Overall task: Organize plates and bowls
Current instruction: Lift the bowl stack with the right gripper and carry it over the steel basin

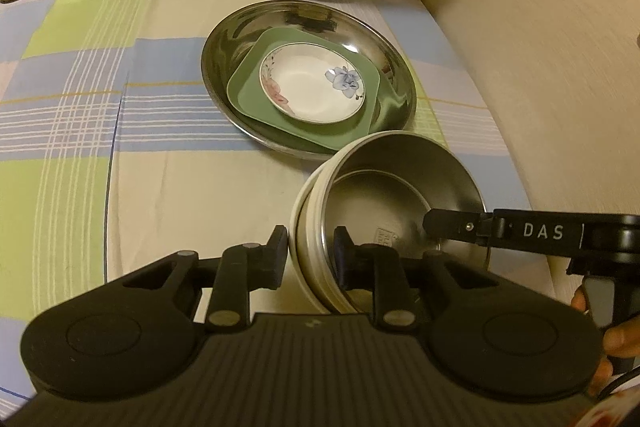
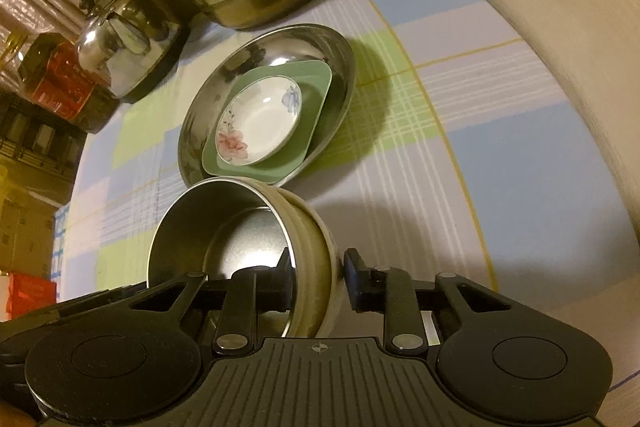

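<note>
The steel bowl (image 1: pixel 400 195) hangs tilted just near of the plate stack, pinched from both sides. The left tongs (image 1: pixel 310 259) straddle its left wall, pads pressed on it; the right tongs (image 2: pixel 318 281) are closed on the opposite wall. Beyond, a floral dish (image 1: pixel 312 89) sits in a green square plate (image 1: pixel 352 131) inside a steel platter (image 1: pixel 240 39) on the surface (image 1: pixel 180 187). With two thin rim grips, uneven pull could twist the bowl free, dropping it onto the platter's near rim and jolting the stack.
</note>
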The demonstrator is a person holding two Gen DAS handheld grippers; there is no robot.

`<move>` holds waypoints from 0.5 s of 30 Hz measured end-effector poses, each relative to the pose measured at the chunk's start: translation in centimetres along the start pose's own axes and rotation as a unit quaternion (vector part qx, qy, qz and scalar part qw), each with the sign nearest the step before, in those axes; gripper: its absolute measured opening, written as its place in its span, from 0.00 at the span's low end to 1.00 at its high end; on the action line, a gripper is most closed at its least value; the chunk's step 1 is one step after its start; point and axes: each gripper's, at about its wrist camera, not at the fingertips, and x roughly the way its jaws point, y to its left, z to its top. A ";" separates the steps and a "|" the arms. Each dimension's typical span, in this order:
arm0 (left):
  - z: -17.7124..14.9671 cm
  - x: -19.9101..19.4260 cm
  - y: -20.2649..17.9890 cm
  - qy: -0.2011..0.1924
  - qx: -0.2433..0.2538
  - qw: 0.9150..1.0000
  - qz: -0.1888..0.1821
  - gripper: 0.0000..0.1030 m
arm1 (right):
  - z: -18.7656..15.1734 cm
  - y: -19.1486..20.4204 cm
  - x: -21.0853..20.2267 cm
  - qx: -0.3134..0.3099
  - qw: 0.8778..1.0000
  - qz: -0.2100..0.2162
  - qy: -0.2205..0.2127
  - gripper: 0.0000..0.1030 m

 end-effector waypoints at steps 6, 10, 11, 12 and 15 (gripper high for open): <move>-0.6 -0.7 1.0 -0.005 -0.019 1.000 0.019 0.20 | -0.1 1.1 0.6 -0.013 1.000 0.006 0.017 0.25; -1.0 -1.4 2.5 -0.012 -0.038 0.999 0.033 0.19 | -0.4 2.7 1.3 -0.037 0.999 0.015 0.029 0.25; -1.0 -1.5 2.7 -0.013 -0.040 0.998 0.036 0.19 | -0.6 3.1 1.5 -0.044 0.998 0.016 0.030 0.25; -1.1 -1.6 2.9 -0.015 -0.040 0.998 0.039 0.19 | -0.7 3.5 1.7 -0.052 0.998 0.016 0.032 0.25; -1.2 -1.6 3.2 -0.018 -0.037 0.998 0.038 0.19 | -0.9 4.2 1.9 -0.065 0.997 0.011 0.030 0.25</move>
